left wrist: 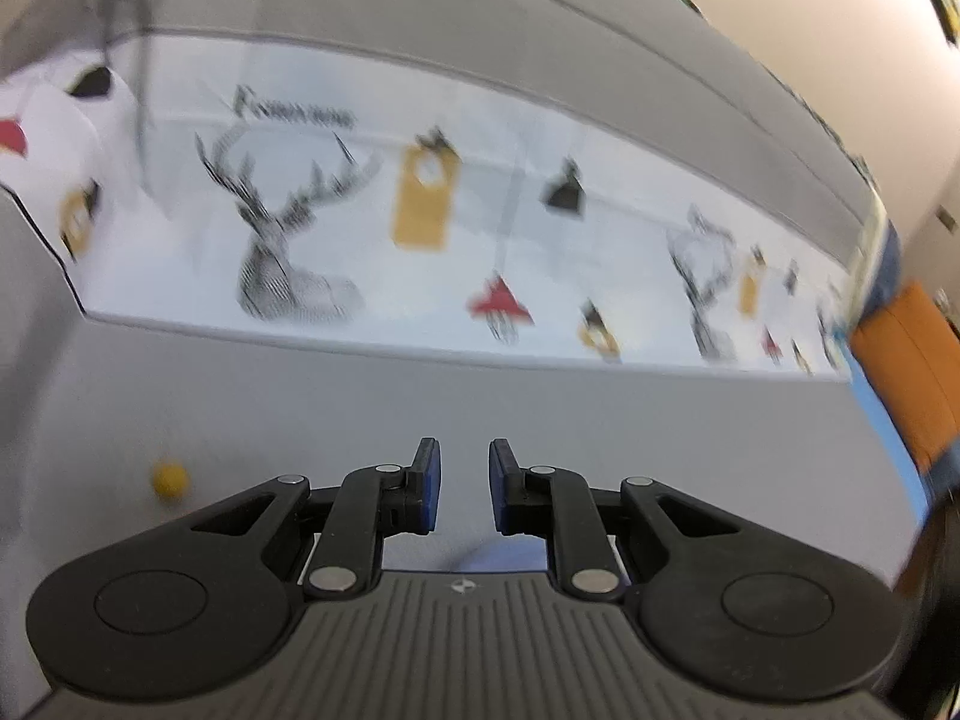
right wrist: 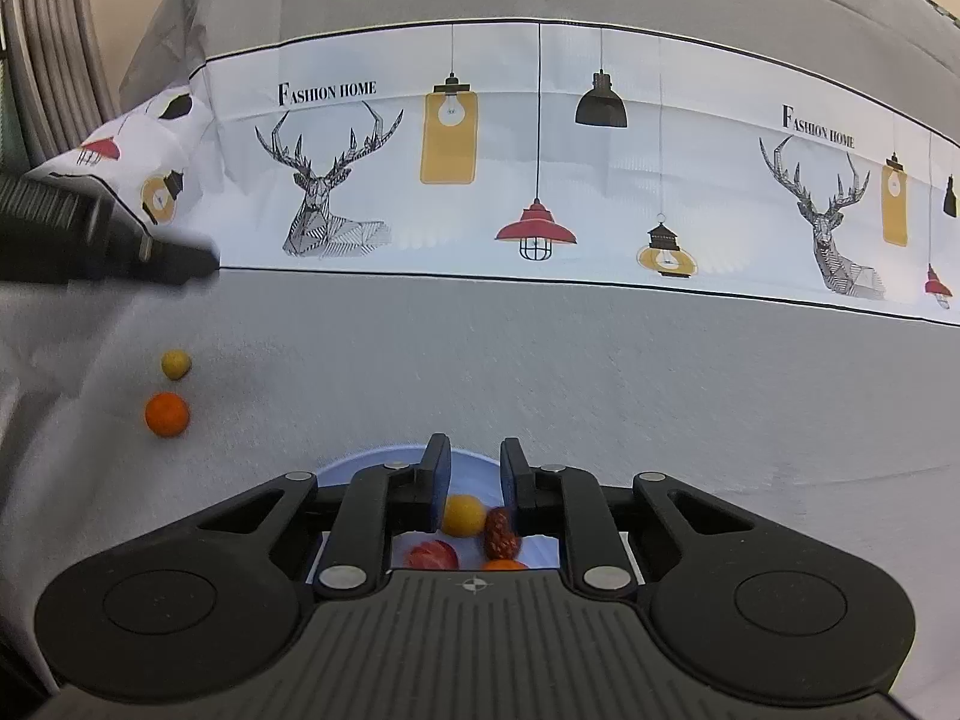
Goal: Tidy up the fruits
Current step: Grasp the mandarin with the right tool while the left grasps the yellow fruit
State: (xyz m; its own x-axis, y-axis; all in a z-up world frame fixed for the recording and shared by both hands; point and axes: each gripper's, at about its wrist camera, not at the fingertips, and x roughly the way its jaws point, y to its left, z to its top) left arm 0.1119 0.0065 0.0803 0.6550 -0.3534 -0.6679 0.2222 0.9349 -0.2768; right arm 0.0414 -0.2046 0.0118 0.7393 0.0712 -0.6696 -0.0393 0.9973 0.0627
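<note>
In the right wrist view a pale blue plate [right wrist: 384, 461] lies under my right gripper [right wrist: 475, 468], which is open and empty above it. The plate holds a yellow fruit [right wrist: 463, 515], a dark red fruit [right wrist: 499, 534], a red fruit [right wrist: 432, 555] and an orange one [right wrist: 503, 564]. On the grey cloth at left lie a small yellow fruit [right wrist: 176, 364] and an orange fruit [right wrist: 167, 414]. My left gripper [right wrist: 180, 255] reaches in from the left, above them. In the blurred left wrist view my left gripper [left wrist: 465, 465] is open and empty, with the yellow fruit [left wrist: 170, 478] to its lower left.
A grey tablecloth [right wrist: 540, 360] covers the table, with a white band [right wrist: 540, 180] printed with deer and lamps further back. An orange object [left wrist: 912, 372] stands at the right edge of the left wrist view. A radiator [right wrist: 42, 48] is at far left.
</note>
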